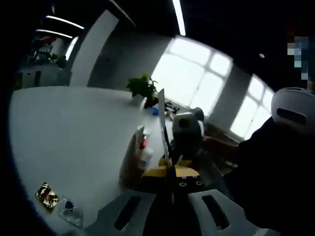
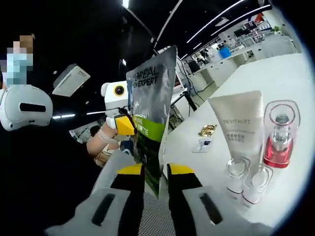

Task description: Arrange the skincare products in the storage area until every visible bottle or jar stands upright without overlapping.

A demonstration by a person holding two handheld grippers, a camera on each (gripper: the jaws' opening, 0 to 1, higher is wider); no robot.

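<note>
Flat grey sachet (image 2: 152,113) with a green band, printed "L'OREAL ... EXPERT" (first letters cut off at its edge, smaller text unreadable), held upright above the white worktop (image 2: 290,73); its lower edge is hidden between the yellow-tipped jaws of the right gripper (image 2: 151,177), which is clamped on it. In the left gripper view the sachet (image 1: 163,130) appears edge-on as a thin sheet, with the left gripper (image 1: 172,194) closed to a narrow gap around its base; whether those jaws press it cannot be told. Beside it on the worktop stand a cream squeeze tube (image 2: 241,130) marked "REVITALIFT", a red pump bottle under a clear cap (image 2: 279,135), and two small clear-capped vials (image 2: 248,179). Farther back lie a gold foil packet (image 2: 207,130) and a small clear packet (image 2: 203,144), contents indistinct.
</note>
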